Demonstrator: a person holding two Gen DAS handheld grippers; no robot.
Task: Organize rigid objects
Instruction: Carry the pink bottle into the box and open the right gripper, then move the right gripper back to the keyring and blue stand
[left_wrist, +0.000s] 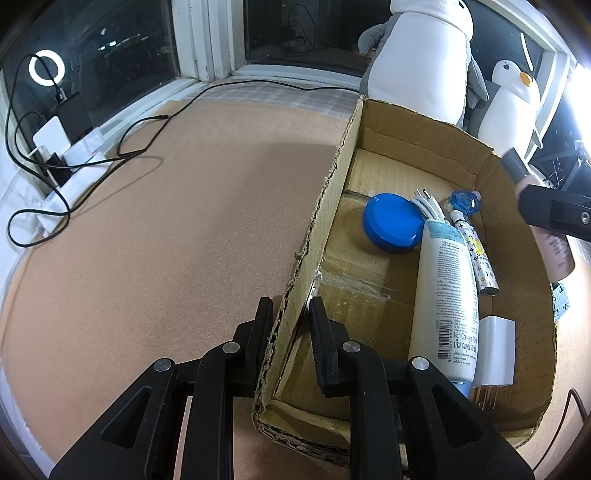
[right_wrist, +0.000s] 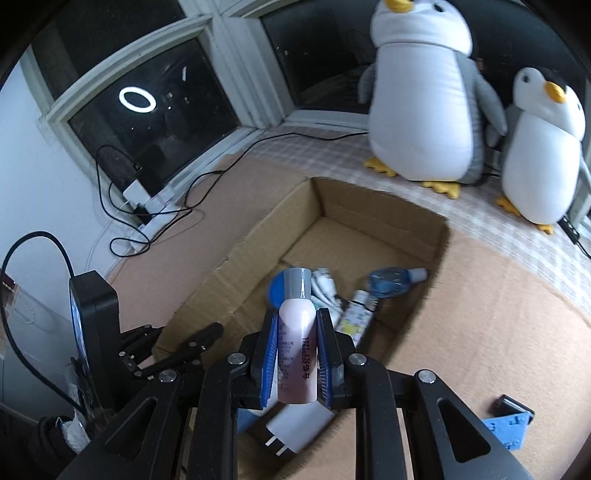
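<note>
An open cardboard box (left_wrist: 332, 221) stands on the tan mat. My left gripper (left_wrist: 291, 314) is shut on its left wall near the front corner, one finger on each side. Inside lie a blue round lid (left_wrist: 393, 223), a white lotion bottle (left_wrist: 447, 299), a patterned tube (left_wrist: 476, 258), a small blue bottle (left_wrist: 463, 201), a coiled white cable (left_wrist: 428, 205) and a white plug adapter (left_wrist: 495, 350). My right gripper (right_wrist: 297, 317) is shut on a pink bottle (right_wrist: 299, 350) with a grey cap, held above the box's (right_wrist: 236, 258) near end. This bottle (left_wrist: 557, 254) also shows at the right edge of the left wrist view.
Two penguin plush toys (right_wrist: 417, 110) sit on a checkered cloth behind the box. A power strip with chargers (right_wrist: 147, 210) and looping black cables (left_wrist: 122, 147) lies at the left by the window. A blue piece and a small black item (right_wrist: 511, 421) lie on the mat to the right.
</note>
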